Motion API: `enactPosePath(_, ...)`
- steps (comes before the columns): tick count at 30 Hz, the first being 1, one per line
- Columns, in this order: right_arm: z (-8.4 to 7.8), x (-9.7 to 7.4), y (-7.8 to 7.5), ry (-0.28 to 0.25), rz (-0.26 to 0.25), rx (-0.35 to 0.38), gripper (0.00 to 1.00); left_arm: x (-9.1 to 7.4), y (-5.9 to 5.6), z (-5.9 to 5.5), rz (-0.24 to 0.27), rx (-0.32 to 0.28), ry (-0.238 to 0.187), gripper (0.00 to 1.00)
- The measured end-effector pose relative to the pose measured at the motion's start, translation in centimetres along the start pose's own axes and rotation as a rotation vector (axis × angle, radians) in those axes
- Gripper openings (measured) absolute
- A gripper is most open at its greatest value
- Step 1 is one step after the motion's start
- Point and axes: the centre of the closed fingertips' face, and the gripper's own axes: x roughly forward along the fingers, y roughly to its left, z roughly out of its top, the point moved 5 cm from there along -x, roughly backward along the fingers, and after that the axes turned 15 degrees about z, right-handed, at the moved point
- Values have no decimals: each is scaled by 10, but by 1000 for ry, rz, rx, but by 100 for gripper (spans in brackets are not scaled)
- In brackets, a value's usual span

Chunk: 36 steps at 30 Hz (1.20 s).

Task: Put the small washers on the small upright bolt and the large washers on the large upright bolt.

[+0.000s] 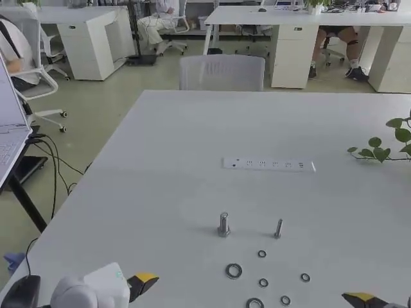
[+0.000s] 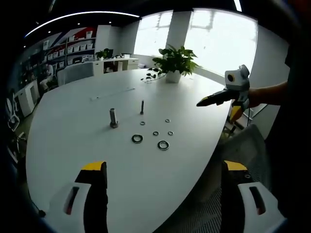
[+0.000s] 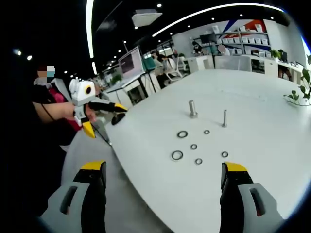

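The large upright bolt (image 1: 223,224) and the thinner small bolt (image 1: 278,228) stand on the white table (image 1: 192,141). In front of them lie two large washers (image 1: 234,271) and several small washers (image 1: 263,282), all flat on the table. My left gripper (image 1: 144,282) hovers at the table's near left edge, open and holding nothing. In its own view the left gripper (image 2: 163,189) faces the bolts (image 2: 113,118) from a distance. My right gripper (image 1: 363,299) is at the near right, open and holding nothing. The right gripper (image 3: 163,189) looks across the washers (image 3: 177,155).
A white power strip (image 1: 268,165) lies behind the bolts. Plant leaves (image 1: 385,144) reach in at the right edge. A grey chair (image 1: 221,70) stands at the far side, and a laptop (image 1: 9,128) sits on a desk to the left.
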Motion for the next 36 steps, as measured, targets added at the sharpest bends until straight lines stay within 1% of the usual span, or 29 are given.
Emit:
enactPosePath(19, 4, 1, -3, 9, -4, -12, 99, 1, 2, 1, 4, 5, 5, 97)
enactPosePath(29, 6, 4, -7, 16, -10, -15, 97, 2, 2, 1, 7, -1, 9, 95)
enactPosePath(36, 9, 7, -9, 26, -8, -21, 95, 3, 0, 2, 2, 0, 5, 95)
